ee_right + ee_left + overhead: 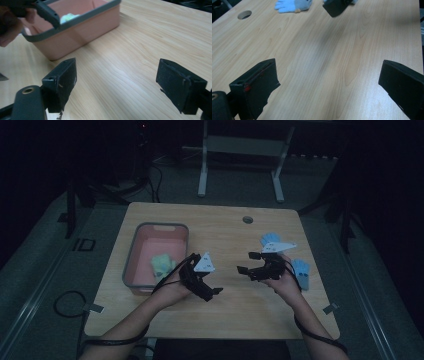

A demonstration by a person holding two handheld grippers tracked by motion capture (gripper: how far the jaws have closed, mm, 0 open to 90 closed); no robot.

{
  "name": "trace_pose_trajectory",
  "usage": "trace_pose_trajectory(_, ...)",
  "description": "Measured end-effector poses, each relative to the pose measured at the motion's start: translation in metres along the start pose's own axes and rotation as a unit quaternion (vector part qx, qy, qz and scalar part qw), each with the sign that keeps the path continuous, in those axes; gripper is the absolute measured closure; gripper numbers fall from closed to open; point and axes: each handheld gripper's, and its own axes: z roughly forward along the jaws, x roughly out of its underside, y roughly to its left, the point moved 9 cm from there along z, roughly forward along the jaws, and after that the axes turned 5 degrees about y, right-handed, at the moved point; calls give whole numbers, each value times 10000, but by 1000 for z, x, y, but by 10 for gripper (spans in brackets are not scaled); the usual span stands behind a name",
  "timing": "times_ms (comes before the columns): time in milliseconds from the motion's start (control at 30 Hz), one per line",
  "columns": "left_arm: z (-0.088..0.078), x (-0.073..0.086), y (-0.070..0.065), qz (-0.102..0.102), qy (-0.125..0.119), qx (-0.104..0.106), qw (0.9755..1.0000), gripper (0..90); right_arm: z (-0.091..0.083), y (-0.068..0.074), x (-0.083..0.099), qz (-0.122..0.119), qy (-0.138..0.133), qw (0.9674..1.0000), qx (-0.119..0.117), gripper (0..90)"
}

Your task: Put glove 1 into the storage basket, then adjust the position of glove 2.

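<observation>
Both tongs empty, jaws wide: left tongs point(216, 291), right tongs point(241, 269) over bare table point(225, 227). Blue gloves point(301, 272) beside right hand, pink bin point(134, 251) at left. Risk: glove bunches under jaw, or grasp catches single finger, glove slips.

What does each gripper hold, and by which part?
Nothing: the left gripper and right gripper are open over bare table.

Two light-blue gloves point(300, 271) flat near the table's right edge
</observation>
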Motion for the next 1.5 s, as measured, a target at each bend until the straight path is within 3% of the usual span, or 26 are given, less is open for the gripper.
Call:
trace_pose_trajectory(333, 19, 10, -22, -44, -59, 238, 9997, 26, -21, -28, 24, 173, -46, 9987, 467, 335)
trace_pose_trajectory(467, 28, 19, -29, -8, 17, 261, 9997, 26, -35, -44, 31, 188, -210, 9962, 828, 408)
trace_pose_trajectory(500, 28, 19, -29, -8, 17, 261, 9997, 26, -35, -44, 31, 188, -210, 9962, 828, 408)
trace_pose_trajectory(533, 35, 28, -35, 25, 116, 321, 9994, 26, -42, -57, 36, 248, -231, 9942, 1021, 451)
trace_pose_trajectory(800, 45, 45, -40, -21, 187, 377, 9991, 26, -53, -93, 45, 613, -242, 9887, 1349, 590)
trace_pose_trajectory(900, 45, 46, -40, -25, 174, 376, 9991, 26, -53, -103, 47, 637, -191, 9870, 1463, 602)
trace_pose_trajectory(1000, 47, 54, -44, 9, 199, 377, 9991, 26, -46, -123, 52, 700, 1, 9845, 1611, 631)
trace_pose_trajectory(1267, 51, 67, -47, 55, 320, 354, 9988, 26, -32, -162, 48, 1037, 324, 9774, 1816, 612)
trace_pose_trajectory(1500, 52, 73, -48, 62, 339, 329, 9989, 27, -12, -185, 39, 1217, 559, 9751, 1766, 571)
